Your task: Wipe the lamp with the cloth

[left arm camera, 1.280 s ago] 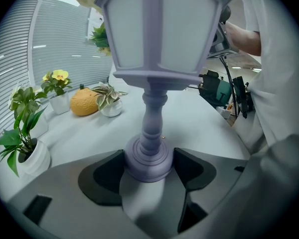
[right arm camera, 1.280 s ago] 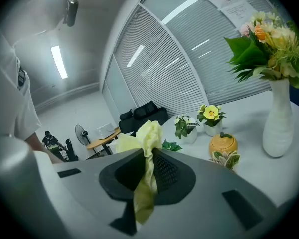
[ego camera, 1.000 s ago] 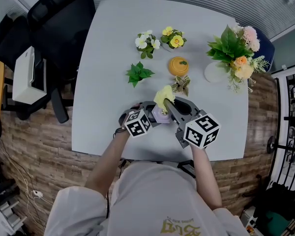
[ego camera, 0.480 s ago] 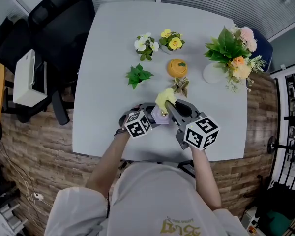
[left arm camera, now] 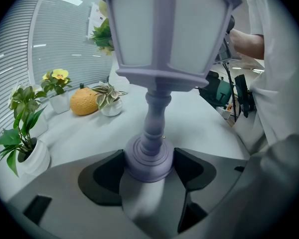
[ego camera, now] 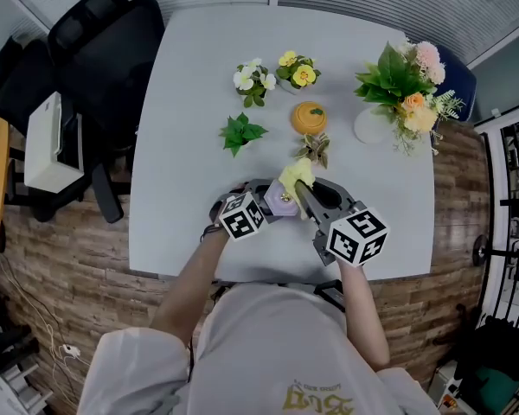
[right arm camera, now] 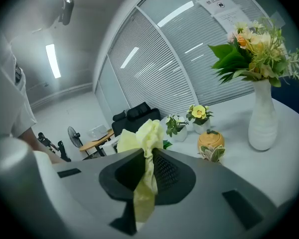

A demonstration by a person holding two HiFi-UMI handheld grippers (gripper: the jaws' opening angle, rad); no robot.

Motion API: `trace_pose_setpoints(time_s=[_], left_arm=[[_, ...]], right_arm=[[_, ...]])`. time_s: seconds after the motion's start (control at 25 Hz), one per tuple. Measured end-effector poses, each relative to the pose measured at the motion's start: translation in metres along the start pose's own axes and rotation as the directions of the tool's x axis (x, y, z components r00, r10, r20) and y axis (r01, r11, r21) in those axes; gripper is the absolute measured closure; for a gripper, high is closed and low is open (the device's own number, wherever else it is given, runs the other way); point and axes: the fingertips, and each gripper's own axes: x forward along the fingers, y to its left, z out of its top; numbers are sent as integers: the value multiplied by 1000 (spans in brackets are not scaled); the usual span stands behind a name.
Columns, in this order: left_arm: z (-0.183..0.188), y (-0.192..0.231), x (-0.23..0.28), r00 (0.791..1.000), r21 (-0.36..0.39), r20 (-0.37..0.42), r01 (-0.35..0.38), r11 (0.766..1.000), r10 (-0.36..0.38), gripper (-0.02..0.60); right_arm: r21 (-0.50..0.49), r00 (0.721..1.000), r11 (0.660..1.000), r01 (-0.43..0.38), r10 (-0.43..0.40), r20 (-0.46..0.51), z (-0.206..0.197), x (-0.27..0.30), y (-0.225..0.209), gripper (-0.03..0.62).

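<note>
A small lavender lantern-style lamp (left arm camera: pixel 154 59) stands upright near the table's front edge, and its top (ego camera: pixel 283 203) shows between the two grippers in the head view. My left gripper (left arm camera: pixel 148 166) is shut on the lamp's round base, one jaw on each side. My right gripper (right arm camera: pixel 148 169) is shut on a pale yellow cloth (right arm camera: pixel 142 143). In the head view the cloth (ego camera: pixel 296 176) bunches out past the right gripper (ego camera: pixel 301 195), lying over the far right of the lamp's top.
On the grey table (ego camera: pixel 190 102) beyond the lamp stand small potted plants (ego camera: pixel 240 132), flower pots (ego camera: pixel 296 70), an orange pumpkin-shaped pot (ego camera: pixel 309 117) and a white vase with a bouquet (ego camera: pixel 404 89). A black office chair (ego camera: pixel 95 41) stands at the table's left.
The right gripper and the yellow cloth have shifted slightly right across the lamp's top. The left gripper keeps its hold on the lamp base.
</note>
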Motion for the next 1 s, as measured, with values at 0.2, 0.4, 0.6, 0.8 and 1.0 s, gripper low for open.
trace_pose_setpoints(time_s=[0.2, 0.4, 0.6, 0.8, 1.0], left_arm=[[-1, -1, 0, 1000, -2, -2, 1, 1000, -1, 255], [-1, -1, -1, 1000, -2, -4, 0, 1000, 0, 255], [0, -1, -1, 1000, -4, -4, 2, 1000, -2, 255], [0, -1, 0, 1000, -6, -6, 3, 1000, -3, 255], [0, -1, 0, 1000, -6, -6, 2, 1000, -2, 255]], right_arm=[[-15, 1000, 1000, 2, -2, -4, -2, -5, 7, 546], [-33, 1000, 999, 8, -8, -6, -2, -10, 12, 546], [-41, 1000, 999, -9, 9, 5, 2, -13, 20, 546], [-57, 1000, 998, -18, 18, 5, 3, -11, 25, 546], [-56, 1000, 998, -6, 7, 5, 0, -10, 19, 546]])
